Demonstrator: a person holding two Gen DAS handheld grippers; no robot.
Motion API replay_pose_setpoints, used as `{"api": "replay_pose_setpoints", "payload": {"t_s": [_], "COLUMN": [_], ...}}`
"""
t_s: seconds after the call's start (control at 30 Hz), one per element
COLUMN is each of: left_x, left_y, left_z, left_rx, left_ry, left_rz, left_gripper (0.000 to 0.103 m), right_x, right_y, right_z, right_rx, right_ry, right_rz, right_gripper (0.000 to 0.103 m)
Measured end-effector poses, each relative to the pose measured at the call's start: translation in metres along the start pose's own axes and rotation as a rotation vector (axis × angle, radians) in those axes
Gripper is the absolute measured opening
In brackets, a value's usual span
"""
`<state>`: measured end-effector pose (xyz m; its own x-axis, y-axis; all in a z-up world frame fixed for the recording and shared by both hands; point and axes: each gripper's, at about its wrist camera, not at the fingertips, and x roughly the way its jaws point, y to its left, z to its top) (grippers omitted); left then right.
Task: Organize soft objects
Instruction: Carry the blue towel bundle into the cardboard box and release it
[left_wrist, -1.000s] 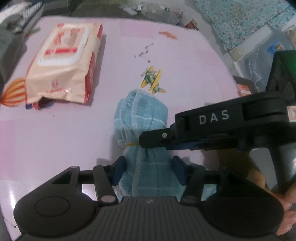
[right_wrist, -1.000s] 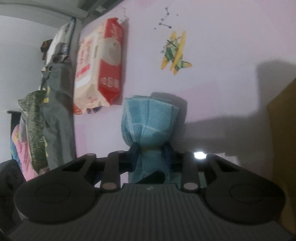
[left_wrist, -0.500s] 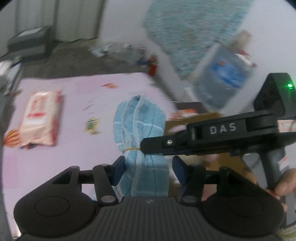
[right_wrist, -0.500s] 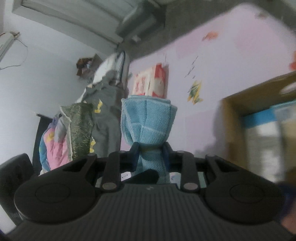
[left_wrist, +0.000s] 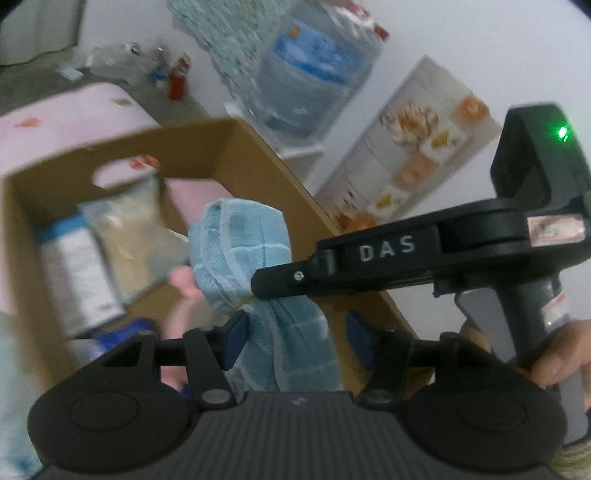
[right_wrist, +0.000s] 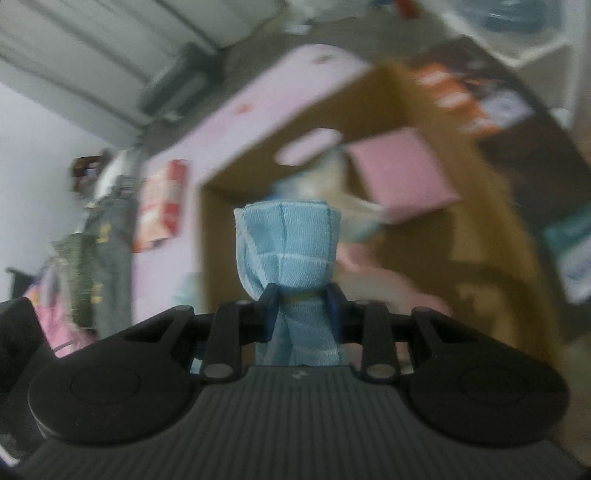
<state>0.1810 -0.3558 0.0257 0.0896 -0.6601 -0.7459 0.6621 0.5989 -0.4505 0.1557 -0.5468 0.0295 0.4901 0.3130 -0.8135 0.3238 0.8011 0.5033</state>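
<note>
Two grippers are around one rolled blue towel (right_wrist: 286, 245), which is in the air above the open cardboard box (left_wrist: 258, 147). The right gripper (right_wrist: 301, 310) has its jaws pressed on the towel at its narrow middle, where a thin yellow band ties it, so it is pinching the towel. The left gripper (left_wrist: 293, 338) has its jaws spread; its left pad (left_wrist: 232, 338) is just beside the cloth and the right pad stands apart from it. In the left wrist view the right gripper crosses from the right side, with a hand (left_wrist: 554, 354) on its handle. Inside the box lie some packets (left_wrist: 122, 236), blurred. The box stands at the edge of a pink bed (right_wrist: 280, 92).
</note>
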Motion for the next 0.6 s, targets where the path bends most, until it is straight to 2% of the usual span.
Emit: {"api": "replay_pose_setpoints", "payload": {"t_s": [0.17, 0.27, 0.4, 0.6], "left_x": [0.055, 0.074, 0.072, 0.039], "left_y": [-0.005, 0.000, 0.006, 0.002], "left_z": [-0.005, -0.007, -0.010, -0.009], "left_rx": [-0.041, -0.083, -0.096, -0.064], "left_ry": [0.082, 0.123, 0.115, 0.050], "left_rz": [-0.027, -0.006, 0.005, 0.032], "left_gripper": [0.061, 0.064, 0.065, 0.068], "right_x": [0.000, -0.001, -0.008, -0.024], "right_y": [-0.032, -0.041, -0.042, -0.034], "right_z": [-0.002, 0.000, 0.000, -0.004], "right_rx": [-0.040, -0.071, -0.098, -0.079], "right_ry": [-0.023, -0.041, -0.074, -0.119], "right_rz": [-0.136, -0.180, -0.184, -0.136], "right_gripper": [0.028, 0.028, 0.028, 0.029]}}
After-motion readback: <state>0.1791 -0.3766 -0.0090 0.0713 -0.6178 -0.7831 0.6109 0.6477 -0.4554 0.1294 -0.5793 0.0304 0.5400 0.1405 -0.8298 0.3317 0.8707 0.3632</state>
